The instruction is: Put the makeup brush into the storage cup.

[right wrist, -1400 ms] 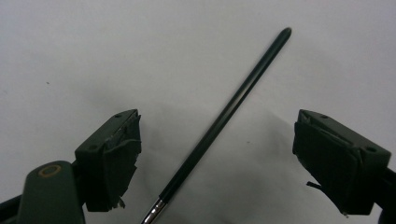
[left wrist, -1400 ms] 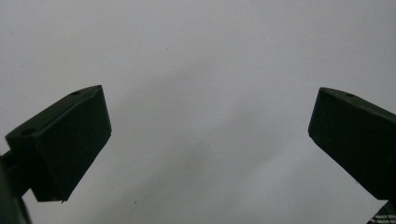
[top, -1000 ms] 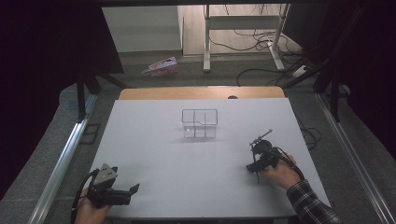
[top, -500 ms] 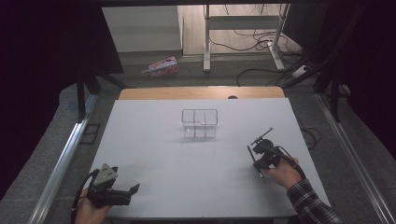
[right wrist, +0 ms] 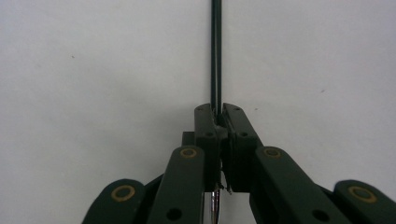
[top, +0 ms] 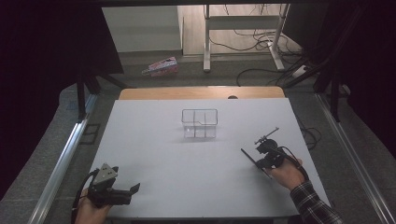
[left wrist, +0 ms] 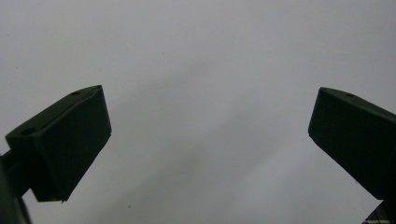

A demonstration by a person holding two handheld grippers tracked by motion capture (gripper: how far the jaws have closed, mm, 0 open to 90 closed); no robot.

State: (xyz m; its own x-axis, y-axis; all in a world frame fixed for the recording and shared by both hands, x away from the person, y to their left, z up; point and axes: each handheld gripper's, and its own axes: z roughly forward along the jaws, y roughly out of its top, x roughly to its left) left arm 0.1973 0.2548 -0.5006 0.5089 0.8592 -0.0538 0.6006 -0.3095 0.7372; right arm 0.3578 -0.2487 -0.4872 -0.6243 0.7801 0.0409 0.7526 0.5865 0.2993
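Centrally, the right gripper (right wrist: 216,112), jaws just closed, clamps a thin black rod (right wrist: 215,51) lying on the white table (top: 154,154). Left gripper (left wrist: 208,140), jaws wide apart, rests near the front edge; a clear box (top: 200,123) stands well apart.

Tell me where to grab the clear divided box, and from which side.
Probably the top edge of one outer wall of the clear divided box, coming straight down from above with one jaw inside and one outside. It stands upright with its top open, and its walls are thin and vertical, so a rim pinch suits it better than spanning the whole body.
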